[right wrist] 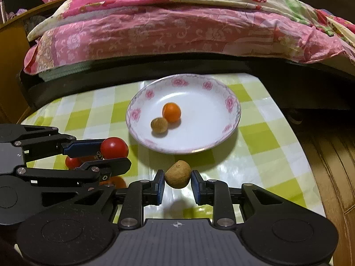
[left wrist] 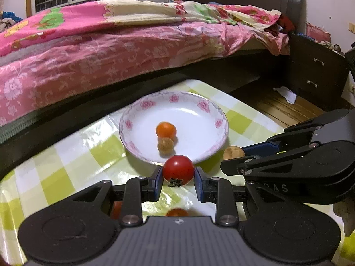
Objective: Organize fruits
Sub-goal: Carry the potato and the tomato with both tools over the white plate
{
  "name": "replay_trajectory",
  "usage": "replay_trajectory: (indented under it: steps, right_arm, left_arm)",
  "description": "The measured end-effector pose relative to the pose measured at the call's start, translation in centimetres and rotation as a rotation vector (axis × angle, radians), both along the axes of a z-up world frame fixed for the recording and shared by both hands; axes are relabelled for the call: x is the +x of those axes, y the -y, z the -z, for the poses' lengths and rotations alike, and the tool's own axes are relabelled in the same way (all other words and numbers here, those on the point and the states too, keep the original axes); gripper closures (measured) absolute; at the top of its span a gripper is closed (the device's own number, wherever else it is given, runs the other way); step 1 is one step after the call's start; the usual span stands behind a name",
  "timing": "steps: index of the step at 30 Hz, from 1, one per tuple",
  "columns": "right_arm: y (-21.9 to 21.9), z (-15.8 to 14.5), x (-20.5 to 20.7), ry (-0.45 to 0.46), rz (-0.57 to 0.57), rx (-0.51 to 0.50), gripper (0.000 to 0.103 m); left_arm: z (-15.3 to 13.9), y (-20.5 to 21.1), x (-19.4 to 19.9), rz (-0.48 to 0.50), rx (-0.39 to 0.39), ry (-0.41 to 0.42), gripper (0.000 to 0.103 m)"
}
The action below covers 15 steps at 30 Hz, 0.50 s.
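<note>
We've got a red cherry tomato (left wrist: 178,169) pinched in the left gripper (left wrist: 178,178), near the plate (left wrist: 218,123) rim; the right gripper (right wrist: 178,180) is clamped on a brown longan-like fruit (right wrist: 178,174). Tomato looks light, thin-skinned, slick, so we'd judge a soft squeeze across its middle. Orange tomato (right wrist: 171,112) and another brown fruit (right wrist: 159,125) touch in the plate. More red tomatoes (right wrist: 72,162) lie near left on the checked tablecloth (right wrist: 261,137).

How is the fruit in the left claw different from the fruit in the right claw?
The left claw holds a red cherry tomato; the right claw holds a brown fruit. The tomato is shiny and smooth with a dried stem; the brown fruit looks dull and rough. Both are small, round, gripped between blue pads near the plate.
</note>
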State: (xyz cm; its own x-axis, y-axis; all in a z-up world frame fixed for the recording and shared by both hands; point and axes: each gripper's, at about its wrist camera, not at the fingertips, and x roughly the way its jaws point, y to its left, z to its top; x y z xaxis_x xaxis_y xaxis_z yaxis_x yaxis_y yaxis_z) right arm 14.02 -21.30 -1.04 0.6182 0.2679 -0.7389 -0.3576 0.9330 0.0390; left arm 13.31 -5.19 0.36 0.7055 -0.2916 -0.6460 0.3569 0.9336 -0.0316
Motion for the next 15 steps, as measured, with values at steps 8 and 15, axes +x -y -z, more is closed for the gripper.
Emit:
replay_trajectory:
  steps: [8,15]
  right_arm:
    - [-0.6,-0.3,2.0,0.027,0.003,0.012,0.079]
    - [-0.8,-0.2,3.2,0.037,0.009,0.017,0.079]
  left_arm:
    - [-0.1,-0.5,1.8,-0.033,0.001,0.012,0.067]
    - [0.2,-0.3,3.1,-0.042,0.009,0.017,0.067]
